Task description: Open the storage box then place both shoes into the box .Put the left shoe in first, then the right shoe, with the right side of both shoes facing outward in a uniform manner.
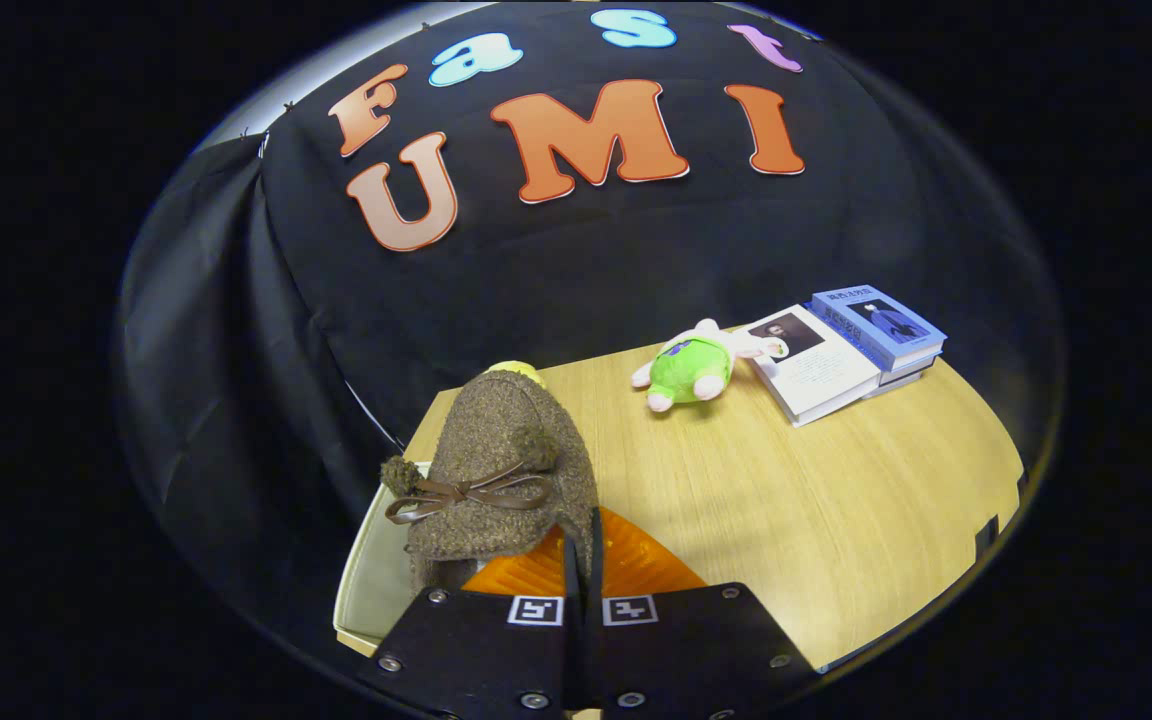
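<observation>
A brown woolly shoe with a brown bow and pompoms hangs just ahead of my fingers, toe pointing away from me. My gripper is shut on the thin edge of the shoe's opening, fingers almost touching. Under the shoe lies the storage box: a cream wall shows to its left and a ribbed orange panel lies beneath my fingers. Whether that panel is the lid or the inside I cannot tell. A bit of yellow peeks out behind the shoe's toe.
The wooden table stretches to the right. Beyond the shoe lie a green and white plush toy and, right of it, a white book beside a stack of blue books. Black cloth walls off the back and left.
</observation>
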### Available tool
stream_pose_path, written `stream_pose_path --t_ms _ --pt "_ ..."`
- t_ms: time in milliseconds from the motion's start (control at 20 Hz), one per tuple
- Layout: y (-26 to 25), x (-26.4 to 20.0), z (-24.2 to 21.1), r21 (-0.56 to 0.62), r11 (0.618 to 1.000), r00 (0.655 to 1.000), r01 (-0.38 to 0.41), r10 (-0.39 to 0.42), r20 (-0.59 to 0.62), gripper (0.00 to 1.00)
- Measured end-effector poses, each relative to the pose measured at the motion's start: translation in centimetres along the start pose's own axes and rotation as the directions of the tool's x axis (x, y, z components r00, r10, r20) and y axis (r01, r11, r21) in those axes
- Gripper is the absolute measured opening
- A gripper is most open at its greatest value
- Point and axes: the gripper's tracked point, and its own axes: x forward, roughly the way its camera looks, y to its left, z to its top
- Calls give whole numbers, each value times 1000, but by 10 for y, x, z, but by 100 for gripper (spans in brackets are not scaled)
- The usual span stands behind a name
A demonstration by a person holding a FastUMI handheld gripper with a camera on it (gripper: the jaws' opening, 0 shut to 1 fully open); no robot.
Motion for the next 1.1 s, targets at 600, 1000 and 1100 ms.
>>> stream_pose_path --t_ms 600,1000,1100 --pt "60 23 -41 56 998 997 0 4 -74 1" --pt "59 29 -54 8 998 994 59 -58 -89 44" --pt "57 22 -44 -12 997 996 70 -71 -55 71"
